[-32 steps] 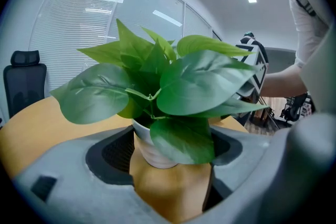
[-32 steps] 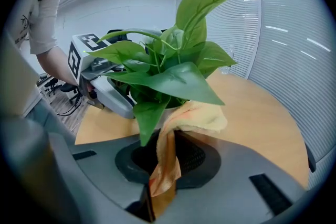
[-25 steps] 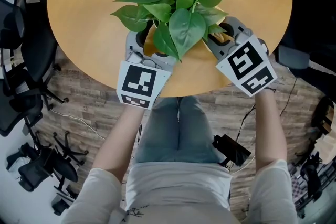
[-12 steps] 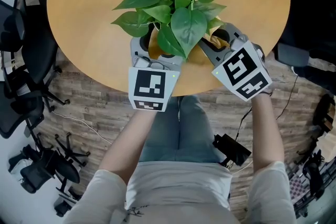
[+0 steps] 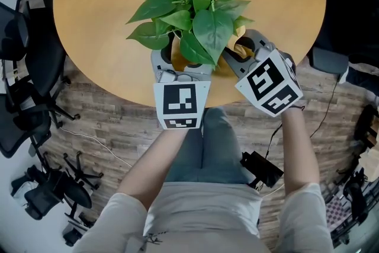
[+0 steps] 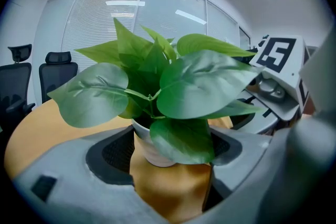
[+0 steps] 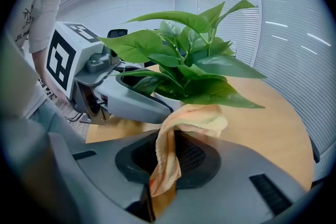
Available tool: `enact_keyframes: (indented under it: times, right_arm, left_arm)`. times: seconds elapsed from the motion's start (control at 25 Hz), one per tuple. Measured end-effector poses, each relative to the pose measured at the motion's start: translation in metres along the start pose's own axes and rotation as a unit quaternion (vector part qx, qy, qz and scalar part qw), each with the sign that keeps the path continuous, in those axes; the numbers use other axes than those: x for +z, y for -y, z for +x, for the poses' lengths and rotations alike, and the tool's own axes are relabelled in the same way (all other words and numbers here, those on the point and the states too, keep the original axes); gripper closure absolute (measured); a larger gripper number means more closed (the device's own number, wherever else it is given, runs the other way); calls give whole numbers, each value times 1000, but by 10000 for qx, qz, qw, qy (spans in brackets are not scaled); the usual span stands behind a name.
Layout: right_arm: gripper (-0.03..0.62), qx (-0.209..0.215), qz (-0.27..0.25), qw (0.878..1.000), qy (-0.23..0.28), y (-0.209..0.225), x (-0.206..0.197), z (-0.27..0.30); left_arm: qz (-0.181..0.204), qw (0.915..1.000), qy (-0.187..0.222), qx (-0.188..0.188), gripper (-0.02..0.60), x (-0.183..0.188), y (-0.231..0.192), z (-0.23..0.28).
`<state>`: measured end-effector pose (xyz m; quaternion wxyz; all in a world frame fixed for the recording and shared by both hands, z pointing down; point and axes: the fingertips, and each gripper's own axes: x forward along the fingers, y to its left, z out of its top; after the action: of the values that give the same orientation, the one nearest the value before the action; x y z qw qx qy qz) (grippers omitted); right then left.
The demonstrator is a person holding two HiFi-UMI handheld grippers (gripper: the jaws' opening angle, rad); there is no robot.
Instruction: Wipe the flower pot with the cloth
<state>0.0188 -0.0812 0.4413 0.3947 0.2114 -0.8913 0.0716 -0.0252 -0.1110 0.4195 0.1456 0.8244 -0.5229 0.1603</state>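
A leafy green plant (image 5: 198, 15) stands in a white flower pot (image 6: 152, 153) near the front edge of the round wooden table (image 5: 100, 21). My left gripper (image 5: 182, 62) reaches in under the leaves, its jaws closed on either side of the pot. In the left gripper view the pot sits between the two dark pads; a leaf hides its right side. My right gripper (image 5: 241, 51) is shut on a yellow cloth (image 7: 197, 118), which drapes from its jaws up against the pot's right side under the leaves. The two grippers sit close together at the pot.
The pot stands close to the table's near edge, with the person's legs right below it. Black office chairs (image 5: 32, 109) crowd the wooden floor on the left. Cables and a black device (image 5: 260, 169) lie on the floor at the right.
My left gripper has swung rightwards along the table edge and turned, and the plant's leaves have turned with it. My right gripper with the cloth has shifted slightly left.
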Motion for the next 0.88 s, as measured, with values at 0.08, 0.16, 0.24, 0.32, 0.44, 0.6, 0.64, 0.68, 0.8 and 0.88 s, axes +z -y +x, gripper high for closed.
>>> enact_keyframes:
  times: [0.08, 0.16, 0.24, 0.32, 0.44, 0.6, 0.64, 0.68, 0.8, 0.88]
  right_arm:
    - [537, 10, 8, 10000, 3, 1, 1, 3]
    - [537, -3, 35, 10000, 12, 2, 2, 5]
    - [537, -29, 97, 9999, 33, 4, 1, 6]
    - [537, -45, 156, 9999, 45, 4, -2, 5]
    - [537, -47, 172, 9998, 42, 4, -4, 4]
    - [539, -42, 187, 9998, 47, 4, -3, 4]
    - [537, -43, 193, 9998, 49, 4, -4, 4]
    - [537, -44, 197, 9998, 49, 4, -4, 4]
    - [537, -37, 206, 9998, 44, 4, -4, 4]
    - [537, -29, 220, 9997, 43, 4, -4, 5]
  left_arm:
    - [2, 10000, 1, -56, 179, 0, -3, 1]
    - [6, 9998, 17, -192, 179, 0, -7, 1]
    - [37, 9993, 31, -382, 178, -1, -7, 0]
    - [101, 9981, 28, -610, 175, -3, -5, -3]
    - [348, 9946, -10, -979, 166, -8, -4, -9]
    - [697, 9855, -91, -1546, 160, -19, -10, -14]
    - [792, 9820, -113, -1708, 160, -21, -11, -15]
    - [930, 9780, -137, -1864, 160, -24, -12, -16]
    - [1433, 9645, -197, -2208, 159, -31, -14, -21]
    - [1450, 9624, -139, -2292, 160, -30, -18, -23]
